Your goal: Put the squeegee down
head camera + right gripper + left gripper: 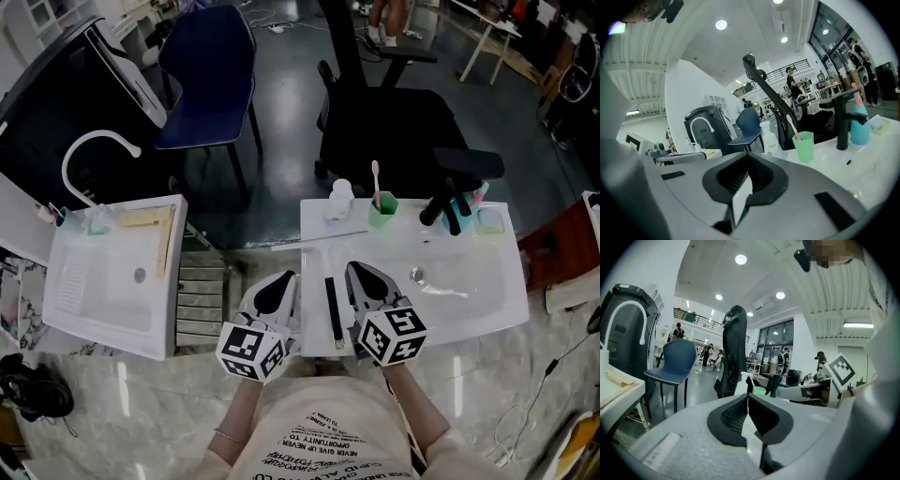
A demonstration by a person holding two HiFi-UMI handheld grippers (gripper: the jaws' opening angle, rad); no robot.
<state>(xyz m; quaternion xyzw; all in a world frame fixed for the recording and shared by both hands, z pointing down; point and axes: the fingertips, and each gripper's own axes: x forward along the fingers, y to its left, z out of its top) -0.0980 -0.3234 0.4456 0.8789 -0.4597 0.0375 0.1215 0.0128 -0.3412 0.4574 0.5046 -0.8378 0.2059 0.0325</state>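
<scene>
The squeegee lies flat on the white sink counter (314, 220). Its black handle (332, 309) points toward me and its long thin blade (319, 241) runs crosswise at the far end. The handle sits between my two grippers, touching neither. My left gripper (287, 279) hovers over the counter's left edge, its jaws shut with nothing between them (747, 397). Just right of the handle is my right gripper (356, 270), also shut and empty (749, 158). Neither gripper view shows the squeegee.
A white bottle (339, 199), a green cup with a toothbrush (382, 208), a black faucet (441, 206) and a blue cup (466, 202) line the counter's far edge, above the basin (459, 281). A second white sink (112, 272) stands left; two chairs (394, 131) stand behind.
</scene>
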